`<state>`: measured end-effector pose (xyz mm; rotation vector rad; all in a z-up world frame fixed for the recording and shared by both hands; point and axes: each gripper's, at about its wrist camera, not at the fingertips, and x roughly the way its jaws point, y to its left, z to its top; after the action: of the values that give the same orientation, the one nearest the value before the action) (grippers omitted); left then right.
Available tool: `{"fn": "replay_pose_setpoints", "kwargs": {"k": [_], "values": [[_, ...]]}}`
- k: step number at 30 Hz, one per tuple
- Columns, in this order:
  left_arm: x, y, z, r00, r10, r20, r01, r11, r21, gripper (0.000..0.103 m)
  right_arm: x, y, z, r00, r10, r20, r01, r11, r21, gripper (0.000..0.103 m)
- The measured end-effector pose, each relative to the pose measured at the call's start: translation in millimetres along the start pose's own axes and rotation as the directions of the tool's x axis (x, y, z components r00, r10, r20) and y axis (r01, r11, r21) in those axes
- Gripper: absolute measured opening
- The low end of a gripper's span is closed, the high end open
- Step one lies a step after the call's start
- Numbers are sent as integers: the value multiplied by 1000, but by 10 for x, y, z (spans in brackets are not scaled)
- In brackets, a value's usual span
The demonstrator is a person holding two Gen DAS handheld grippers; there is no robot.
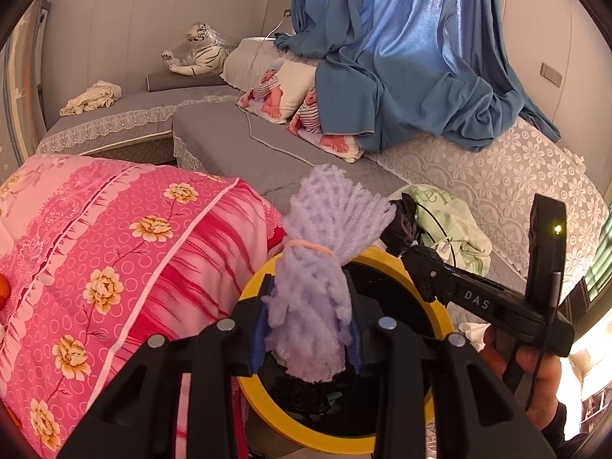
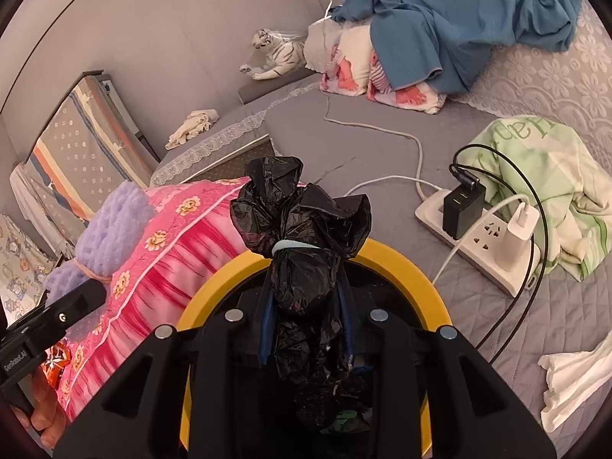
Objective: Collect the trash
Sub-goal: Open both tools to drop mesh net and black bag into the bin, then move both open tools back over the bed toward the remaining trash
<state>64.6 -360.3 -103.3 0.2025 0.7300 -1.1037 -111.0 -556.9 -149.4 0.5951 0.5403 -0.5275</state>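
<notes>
My left gripper (image 1: 309, 290) is shut on a lilac foam fruit net (image 1: 317, 267) tied with a rubber band, held upright over a yellow-rimmed bin (image 1: 443, 317) with dark contents. My right gripper (image 2: 304, 279) is shut on a knotted black plastic bag (image 2: 302, 229) with a pale blue band, above the same bin (image 2: 401, 264). Each gripper also shows in the other's view: the left gripper's body (image 2: 72, 306) carrying the foam net (image 2: 111, 225) at the left edge, the right gripper's body (image 1: 478, 298) carrying the black bag (image 1: 401, 222) at the right. A hand grips each handle.
A pink floral quilt (image 2: 172, 252) lies left of the bin. On the grey bed are a power strip (image 2: 478, 241) with chargers and cables, a green cloth (image 2: 554, 176) and a crumpled white cloth (image 2: 573, 382). Blue curtains (image 1: 401, 57) and a plush tiger (image 1: 199, 49) are at the back.
</notes>
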Motion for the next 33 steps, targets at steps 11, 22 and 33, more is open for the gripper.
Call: {"fn": "replay_pose_setpoints", "kwargs": {"k": [11,22,33], "values": [[-109,158,17,999,7,38,-4,997,-72,75,5,-142,26,1000,-11,9,10,998,63,50],[-829,529,118,967,134,215,-107,985,-132,91,-66,366,170,993,110,51,-108,993,-37,67],[-1876,1078,-56,889,331,317,-271,938,-219,93,-59,1563,257,954,300,18,-287,926,-247,70]]}}
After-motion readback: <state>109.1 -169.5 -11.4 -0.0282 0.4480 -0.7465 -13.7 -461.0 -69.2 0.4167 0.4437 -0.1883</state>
